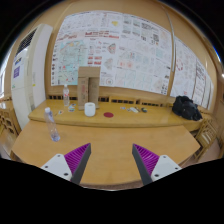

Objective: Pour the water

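Gripper view: gripper point(108, 160) fingers spread, purple pads point(74, 157) facing in, nothing between them; hovering over the wooden table point(110, 145), likely lining up. Clear plastic water bottle point(52, 124) at 10 o'clock, near. White cup point(90, 109) at 12, farther. Wall posters point(110, 45): text unreadable.

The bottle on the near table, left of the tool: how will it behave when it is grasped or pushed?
The bottle looks clear and thin-walled, so it may flex when squeezed. It is tall and narrow and stands upright near the table edge, so a push high up would likely tip it. The tool is open, well short of it.
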Tool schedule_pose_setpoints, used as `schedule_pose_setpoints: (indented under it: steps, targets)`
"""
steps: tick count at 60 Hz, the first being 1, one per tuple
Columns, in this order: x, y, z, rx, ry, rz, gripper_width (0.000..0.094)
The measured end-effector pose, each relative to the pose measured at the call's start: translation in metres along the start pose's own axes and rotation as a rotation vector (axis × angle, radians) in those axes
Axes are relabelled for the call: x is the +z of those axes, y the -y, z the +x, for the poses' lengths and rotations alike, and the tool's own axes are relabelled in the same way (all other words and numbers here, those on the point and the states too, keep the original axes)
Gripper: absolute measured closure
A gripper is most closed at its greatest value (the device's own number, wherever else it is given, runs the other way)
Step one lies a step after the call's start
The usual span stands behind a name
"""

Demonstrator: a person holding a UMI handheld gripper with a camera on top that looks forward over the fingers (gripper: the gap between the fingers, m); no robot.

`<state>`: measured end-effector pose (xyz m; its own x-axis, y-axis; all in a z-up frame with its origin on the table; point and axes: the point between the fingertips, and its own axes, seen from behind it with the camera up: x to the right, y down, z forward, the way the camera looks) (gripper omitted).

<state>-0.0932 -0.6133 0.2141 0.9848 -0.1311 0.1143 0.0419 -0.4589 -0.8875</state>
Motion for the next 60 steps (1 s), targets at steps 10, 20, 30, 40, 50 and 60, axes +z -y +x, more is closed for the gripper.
schedule_pose_setpoints:
  steps: [10, 20, 30, 40, 50, 60]
  targets:
    - [0.002, -0.044, -0.015, -0.032, -0.003, -0.055, 0.0084]
    - [0.017, -0.115, -0.069, -0.059, 0.019, -0.117, 0.0086]
    - [0.046, -0.141, -0.173, -0.018, 0.093, -0.135, 0.0082]
    - [0.108, -0.104, -0.289, 0.008, 0.191, -0.06, 0.008]
    - [0.184, -0.047, -0.366, 0.043, 0.241, 0.03, 0.0079]
    - [0.258, -0.004, -0.386, 0.042, 0.201, 0.11, 0.0091]
